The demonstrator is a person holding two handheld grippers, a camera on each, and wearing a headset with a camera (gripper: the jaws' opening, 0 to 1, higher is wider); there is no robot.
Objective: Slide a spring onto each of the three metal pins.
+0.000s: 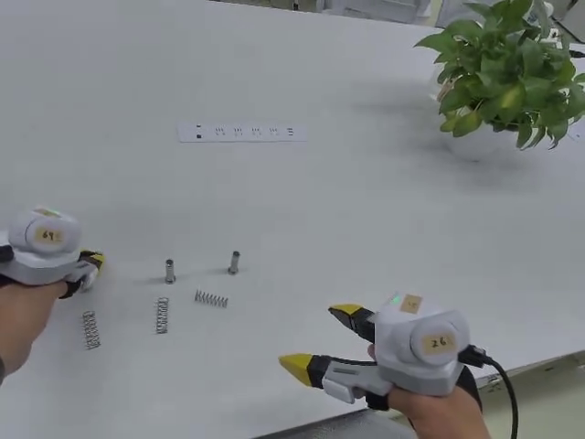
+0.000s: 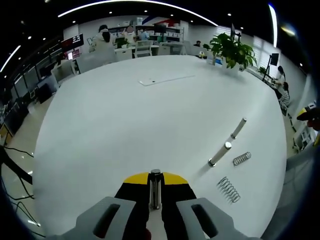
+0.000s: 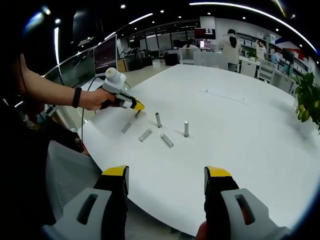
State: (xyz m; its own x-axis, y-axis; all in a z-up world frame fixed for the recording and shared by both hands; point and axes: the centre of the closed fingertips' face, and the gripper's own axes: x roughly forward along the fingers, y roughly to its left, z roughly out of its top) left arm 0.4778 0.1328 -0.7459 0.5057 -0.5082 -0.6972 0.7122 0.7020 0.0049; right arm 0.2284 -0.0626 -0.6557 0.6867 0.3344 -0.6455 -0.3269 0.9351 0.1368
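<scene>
My left gripper (image 1: 90,263) rests at the table's left side, shut on a metal pin (image 2: 155,189) held upright between its yellow tips (image 2: 155,176). Two more pins (image 1: 169,271) (image 1: 234,263) stand upright to its right. Three springs lie flat on the table: one (image 1: 90,329) just below the left gripper, one (image 1: 162,315) under the nearer pin, one (image 1: 211,299) between the pins. My right gripper (image 1: 322,339) hovers near the front edge, open and holding nothing. In the right gripper view the pins (image 3: 158,120) (image 3: 186,128) and springs (image 3: 145,134) lie ahead of its jaws.
A white power strip (image 1: 242,133) lies farther back on the white table (image 1: 366,210). A potted plant (image 1: 512,64) stands at the back right. The table's front edge (image 1: 530,364) runs just beside the right gripper.
</scene>
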